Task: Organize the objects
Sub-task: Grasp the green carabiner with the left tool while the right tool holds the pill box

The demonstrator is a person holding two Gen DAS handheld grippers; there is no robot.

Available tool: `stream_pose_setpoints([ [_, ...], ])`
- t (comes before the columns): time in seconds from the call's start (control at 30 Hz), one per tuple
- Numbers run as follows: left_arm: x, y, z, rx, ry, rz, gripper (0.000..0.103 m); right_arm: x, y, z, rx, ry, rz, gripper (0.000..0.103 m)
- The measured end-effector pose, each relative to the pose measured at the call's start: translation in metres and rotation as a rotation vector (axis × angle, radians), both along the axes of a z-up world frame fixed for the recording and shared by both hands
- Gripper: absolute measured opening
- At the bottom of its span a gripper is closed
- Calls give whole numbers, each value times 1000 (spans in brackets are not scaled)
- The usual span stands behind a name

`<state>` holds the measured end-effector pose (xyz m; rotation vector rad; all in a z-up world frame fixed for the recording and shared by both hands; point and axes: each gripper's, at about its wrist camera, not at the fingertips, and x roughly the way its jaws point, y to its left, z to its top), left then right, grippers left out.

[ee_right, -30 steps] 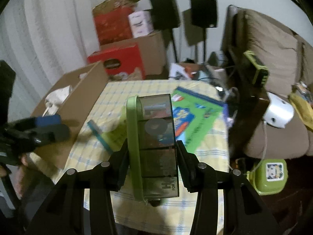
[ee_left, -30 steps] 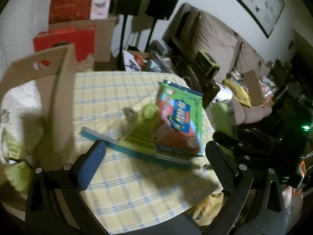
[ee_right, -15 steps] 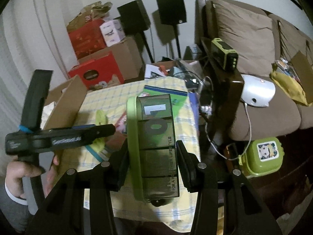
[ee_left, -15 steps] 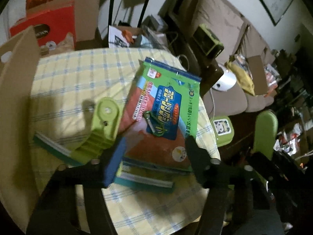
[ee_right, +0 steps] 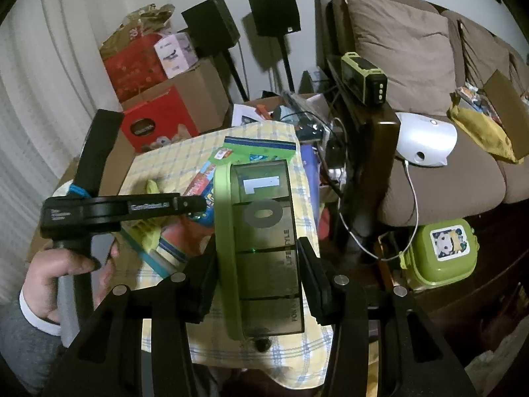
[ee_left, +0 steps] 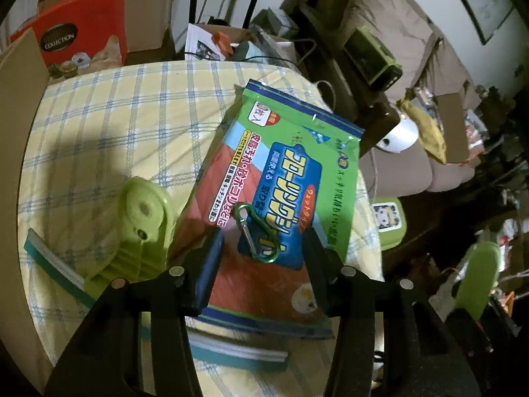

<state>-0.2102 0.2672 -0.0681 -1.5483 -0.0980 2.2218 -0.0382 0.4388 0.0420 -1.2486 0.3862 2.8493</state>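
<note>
Left wrist view: the left gripper [ee_left: 261,251] hangs over a green and blue wipes pack [ee_left: 277,195] with Japanese writing, which lies on the yellow checked tablecloth [ee_left: 115,125]. A small green carabiner [ee_left: 256,233] rests on the pack, between the two fingers. The jaws have just been closing, but the pads do not touch the carabiner; a gap shows on both sides. Just left of the pack lies a light green squeegee [ee_left: 132,241] with a teal blade, and the pack overlaps its blade. Behind the table stands a red box [ee_left: 79,43] with the word "COLLECTION" on a dark oval.

In the right wrist view, the right gripper [ee_right: 258,278] is clamped on a smoky transparent container with a green rim [ee_right: 261,238], held above the near table edge. On it a white "1" and a grey "0" can be read, and part of "LIFESTYLE". A hand [ee_right: 62,274] holds the handle of the other gripper at the left. On the floor at the right sits a green lunch box [ee_right: 443,258] with a cartoon sticker.
</note>
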Motion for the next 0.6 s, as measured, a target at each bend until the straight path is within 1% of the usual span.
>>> stream_pose_setpoints([
  [0.07,0,3,-1,-19,27,4,45,-1,0,0,3,-1,-1,46],
  [0.17,0,6,-1,-37,44,8,44,-1,-2,0,8,0,0,46],
  [0.2,1,7,-1,-42,50,8,43,-1,-3,0,10,0,2,46],
  [0.23,1,8,-1,-49,58,7,33,-1,-3,0,12,0,3,46],
  [0.27,2,9,-1,-59,70,4,27,-1,-4,0,13,-1,5,46],
  [0.3,3,10,-1,-67,76,0,17,-2,-4,-1,12,-2,7,46],
  [0.37,4,10,-1,-67,89,-7,14,-2,-5,-1,8,-2,7,46],
  [0.43,4,9,-1,-59,83,-13,3,-2,-7,-1,7,-3,10,46],
  [0.6,8,7,-2,-48,83,-25,3,-2,-8,-1,8,-3,11,46],
])
